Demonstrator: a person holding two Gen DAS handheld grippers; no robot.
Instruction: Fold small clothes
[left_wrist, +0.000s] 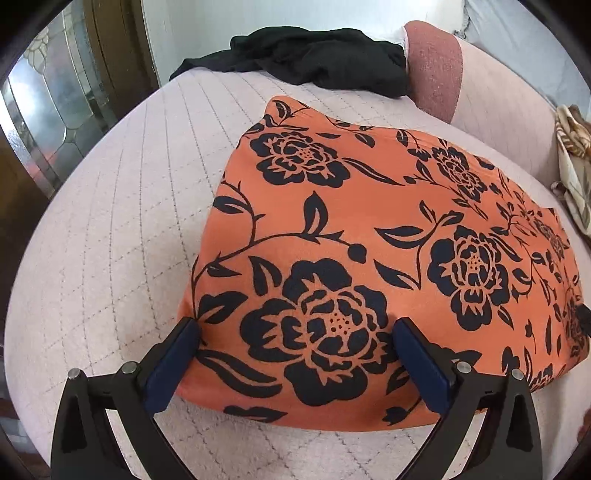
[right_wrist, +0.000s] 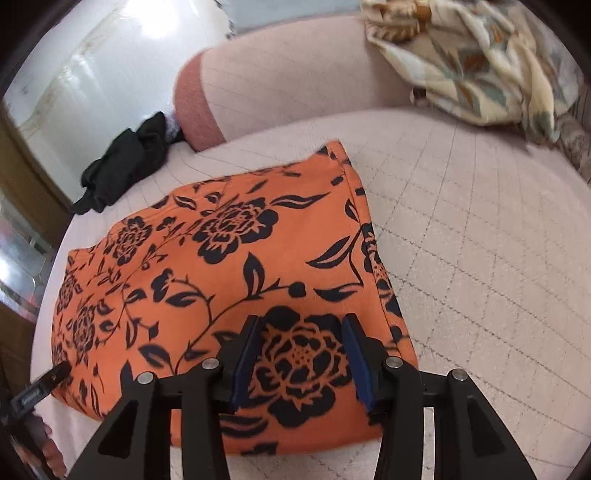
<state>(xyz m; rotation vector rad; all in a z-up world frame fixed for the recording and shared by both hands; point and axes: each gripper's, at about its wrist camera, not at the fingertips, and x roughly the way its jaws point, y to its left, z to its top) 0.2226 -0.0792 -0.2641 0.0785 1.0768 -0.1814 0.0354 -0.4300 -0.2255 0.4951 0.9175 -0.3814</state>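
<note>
An orange garment with black flowers (left_wrist: 369, 229) (right_wrist: 229, 266) lies folded flat on a pale pink quilted bed (left_wrist: 110, 229) (right_wrist: 480, 251). My left gripper (left_wrist: 295, 328) stands wide open over the garment's near left corner, its blue pads (left_wrist: 173, 354) on either side of a large flower. My right gripper (right_wrist: 303, 328) hovers over the near right corner with its jaws partly apart. The cloth between them lies flat and unpinched. In the right wrist view, the left gripper's finger (right_wrist: 51, 376) shows at the garment's left edge.
A crumpled black garment (left_wrist: 314, 55) (right_wrist: 125, 166) lies at the far side of the bed beside a pink bolster (left_wrist: 436, 66) (right_wrist: 266, 88). A cream floral blanket (right_wrist: 480, 59) (left_wrist: 574, 166) is heaped at the right. A glass-panelled door (left_wrist: 48, 110) stands left.
</note>
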